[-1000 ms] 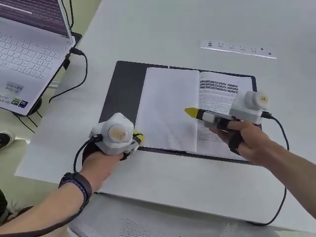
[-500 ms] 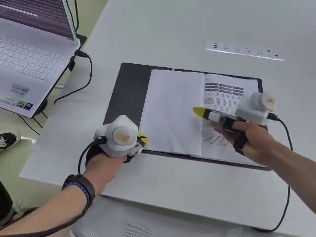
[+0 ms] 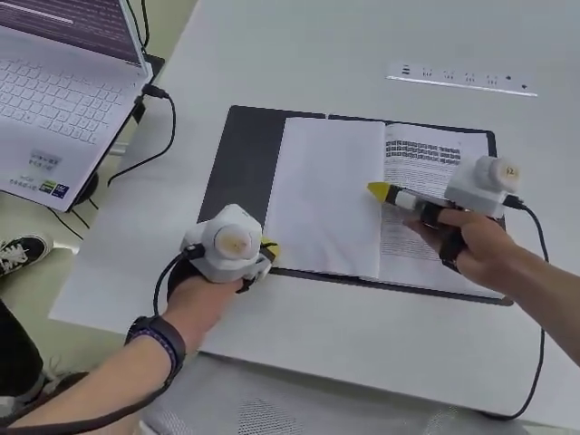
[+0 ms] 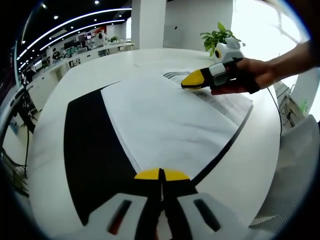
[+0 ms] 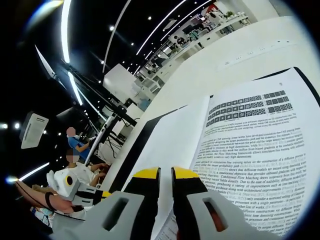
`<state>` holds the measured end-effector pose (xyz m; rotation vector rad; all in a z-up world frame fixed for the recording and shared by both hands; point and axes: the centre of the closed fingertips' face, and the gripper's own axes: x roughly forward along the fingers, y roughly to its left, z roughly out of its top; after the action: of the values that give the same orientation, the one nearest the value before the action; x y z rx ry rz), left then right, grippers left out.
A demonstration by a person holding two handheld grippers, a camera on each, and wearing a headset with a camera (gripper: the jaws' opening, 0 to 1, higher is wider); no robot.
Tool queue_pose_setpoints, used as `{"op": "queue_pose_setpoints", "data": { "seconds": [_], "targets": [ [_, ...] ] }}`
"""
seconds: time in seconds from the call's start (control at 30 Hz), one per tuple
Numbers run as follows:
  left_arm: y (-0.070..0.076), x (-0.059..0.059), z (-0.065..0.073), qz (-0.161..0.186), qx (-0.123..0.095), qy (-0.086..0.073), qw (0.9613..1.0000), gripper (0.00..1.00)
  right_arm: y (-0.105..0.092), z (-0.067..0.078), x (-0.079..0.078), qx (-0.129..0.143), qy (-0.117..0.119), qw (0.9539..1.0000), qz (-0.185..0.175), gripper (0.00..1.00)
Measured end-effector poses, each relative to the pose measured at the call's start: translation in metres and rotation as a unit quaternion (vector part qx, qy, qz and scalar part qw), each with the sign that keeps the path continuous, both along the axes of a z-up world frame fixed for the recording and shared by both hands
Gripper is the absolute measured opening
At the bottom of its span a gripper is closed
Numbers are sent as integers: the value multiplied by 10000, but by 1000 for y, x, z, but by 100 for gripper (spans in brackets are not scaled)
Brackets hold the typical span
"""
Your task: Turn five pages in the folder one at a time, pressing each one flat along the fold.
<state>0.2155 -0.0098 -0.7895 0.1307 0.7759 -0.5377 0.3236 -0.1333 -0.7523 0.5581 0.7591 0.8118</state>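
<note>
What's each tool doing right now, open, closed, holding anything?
Left tool: closed, tips at the page edge; grip cannot be told.
Right tool: closed to a slit, holding nothing.

White tabletop point(image 3: 299, 54) has laptop point(image 3: 54, 100) just off its left edge & power strip point(image 3: 462, 79) nr far edge; potted plant point(image 4: 217, 35) beyond, ceiling w/ light strips point(image 4: 90, 16).
</note>
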Motion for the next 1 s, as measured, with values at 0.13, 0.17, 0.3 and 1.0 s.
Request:
{"op": "queue_pose_setpoints", "data": {
  "seconds": [0.13,0.17,0.3,1.0],
  "targets": [
    [0,0,1,59,-13,-10,10000,0,1,0,2,-3,-11,10000,-36,3],
    [0,0,1,63,-17,-7,10000,0,0,-2,3,-27,-15,10000,-43,1],
    [0,0,1,53,-10,-9,10000,0,-4,-2,8,35,-22,9999,-108,0],
    [1,1,0,94,17,32,9999,0,-1,-6,43,324,-132,9973,-642,0]
  ]
}}
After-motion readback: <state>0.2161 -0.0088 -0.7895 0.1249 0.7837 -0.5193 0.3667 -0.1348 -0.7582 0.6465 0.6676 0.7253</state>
